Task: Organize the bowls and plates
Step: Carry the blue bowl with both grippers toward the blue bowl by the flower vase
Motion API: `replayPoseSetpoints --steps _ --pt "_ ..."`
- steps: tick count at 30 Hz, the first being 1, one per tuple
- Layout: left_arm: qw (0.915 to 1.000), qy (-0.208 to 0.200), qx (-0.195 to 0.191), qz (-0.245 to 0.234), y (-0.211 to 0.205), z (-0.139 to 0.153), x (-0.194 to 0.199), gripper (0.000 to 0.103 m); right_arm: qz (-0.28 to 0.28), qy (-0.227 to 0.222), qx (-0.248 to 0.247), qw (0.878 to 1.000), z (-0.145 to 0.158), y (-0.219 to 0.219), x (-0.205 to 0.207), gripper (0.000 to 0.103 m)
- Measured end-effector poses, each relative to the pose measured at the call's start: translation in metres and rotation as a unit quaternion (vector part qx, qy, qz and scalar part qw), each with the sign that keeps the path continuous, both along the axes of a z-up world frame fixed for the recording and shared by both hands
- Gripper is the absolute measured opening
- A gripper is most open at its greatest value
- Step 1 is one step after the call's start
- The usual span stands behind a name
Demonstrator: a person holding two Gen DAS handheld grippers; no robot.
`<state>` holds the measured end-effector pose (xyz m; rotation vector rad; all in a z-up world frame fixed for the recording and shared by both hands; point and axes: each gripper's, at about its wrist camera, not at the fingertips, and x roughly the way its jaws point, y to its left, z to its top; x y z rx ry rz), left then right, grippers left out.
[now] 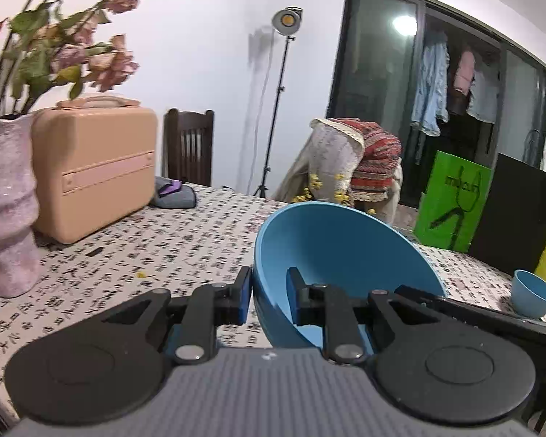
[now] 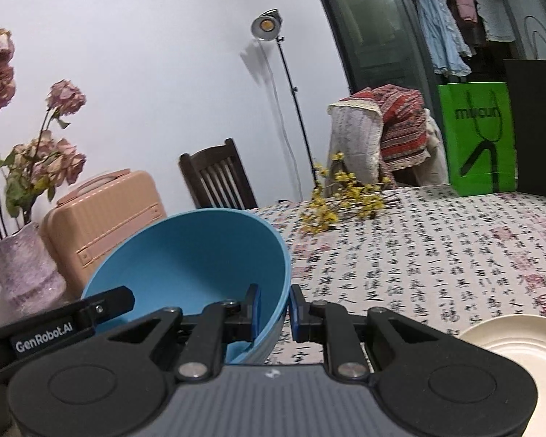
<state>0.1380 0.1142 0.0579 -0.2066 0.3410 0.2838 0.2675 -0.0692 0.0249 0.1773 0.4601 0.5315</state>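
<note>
Blue plastic bowl point(image 1: 331, 255) hangs between your two grippers, lifted clear of the table and tipped so its opening faces you. Your left gripper point(image 1: 269, 293) pinches the bowl's left rim: one blue pad outside the wall, one inside, both pressed on it. Your right gripper point(image 2: 275, 311) does the same on the opposite rim, with one pad inside the wall and one outside, clamped tight. From the right wrist view, the left gripper's black finger shows at the far side of the bowl.

Below lies the tablecloth point(image 2: 436, 255), white with black calligraphy print. A small blue cup point(image 1: 533, 293) stands on it well off to the right of the bowl. A cream plate point(image 2: 517, 338) lies just beside your right gripper, low on the right.

Further back on the table: a peach vanity case point(image 1: 91, 167) beside a mottled pink vase point(image 1: 7, 211) of dried roses, and a sprig of yellow flowers point(image 2: 342, 200) lying flat. A green paper bag point(image 2: 477, 134) stands at the far edge next to a black one point(image 1: 517, 215). Behind, a dark wooden chair point(image 2: 218, 178) and a studio lamp on a stand point(image 1: 285, 22).
</note>
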Motion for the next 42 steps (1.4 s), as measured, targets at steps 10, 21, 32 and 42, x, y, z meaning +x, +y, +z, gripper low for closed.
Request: replayPoseSetpoints --steps 10,21,32,42 --pt "0.9987 -0.001 -0.003 0.051 0.033 0.001 -0.025 0.021 0.05 0.001 0.0 0.999 0.002 0.041 -0.005 0.016" --pt "0.9943 0.001 -0.009 0.106 0.067 0.0 -0.052 0.021 0.111 0.005 -0.002 0.994 0.0 0.089 -0.015 0.016" --pt "0.9914 0.015 -0.028 0.127 0.082 -0.013 -0.07 0.021 0.142 0.007 -0.014 0.99 -0.005 0.114 -0.025 0.016" --pt "0.9915 0.047 -0.03 0.118 0.076 -0.034 -0.072 0.021 0.146 0.016 -0.031 0.989 -0.025 0.11 -0.03 0.016"
